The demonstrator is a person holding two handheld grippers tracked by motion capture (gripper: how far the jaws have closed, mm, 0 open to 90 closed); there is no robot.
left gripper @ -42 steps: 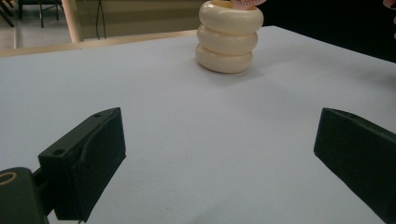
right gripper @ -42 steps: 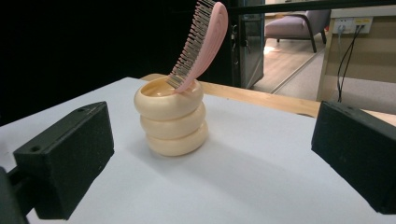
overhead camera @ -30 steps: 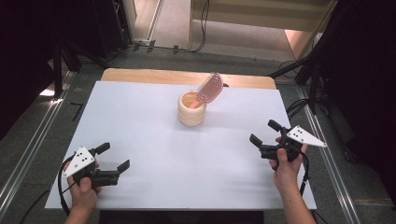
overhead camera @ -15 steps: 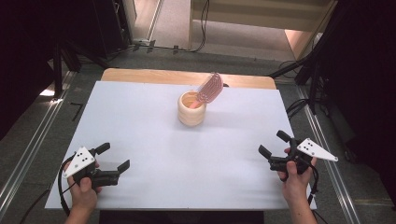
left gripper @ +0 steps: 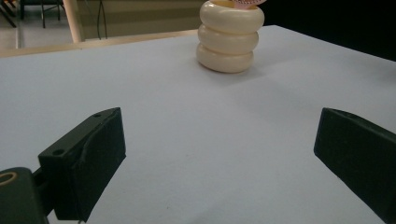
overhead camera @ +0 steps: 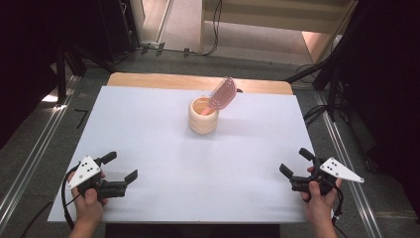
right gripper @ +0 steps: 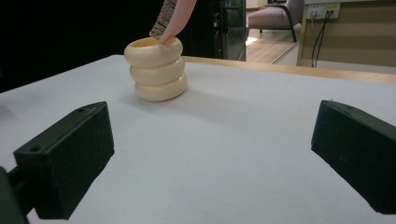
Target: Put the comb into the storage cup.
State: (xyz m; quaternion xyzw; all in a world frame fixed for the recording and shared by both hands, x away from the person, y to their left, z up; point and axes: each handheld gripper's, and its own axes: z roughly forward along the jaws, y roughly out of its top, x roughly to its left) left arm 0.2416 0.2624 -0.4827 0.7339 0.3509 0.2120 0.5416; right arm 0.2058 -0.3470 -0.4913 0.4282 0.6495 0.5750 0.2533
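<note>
High view shows a white table (overhead camera: pixel 163 148) with a strip of wood along its far edge and dark floor on every side. The cream ringed cup (overhead camera: pixel 203 115) stands upright a little beyond the table's middle, nearer the far edge than the near one, with bare white surface all around it. A pink comb (overhead camera: pixel 221 95) stands in the cup, its lower end inside and its long axis leaning up and away to the right, over the cup's far-right rim.

The left gripper (overhead camera: pixel 119 172) sits near the near-left corner, close to the left and front edges, jaws spread apart and gripping nothing. The right gripper (overhead camera: pixel 295 163) sits near the near-right corner, just inside the right edge, jaws likewise parted and empty. Both are well apart from the cup, with wide open surface between them.

In the right gripper view the comb (right gripper: pixel 173 18) tilts to the right above the cup (right gripper: pixel 156 74).
</note>
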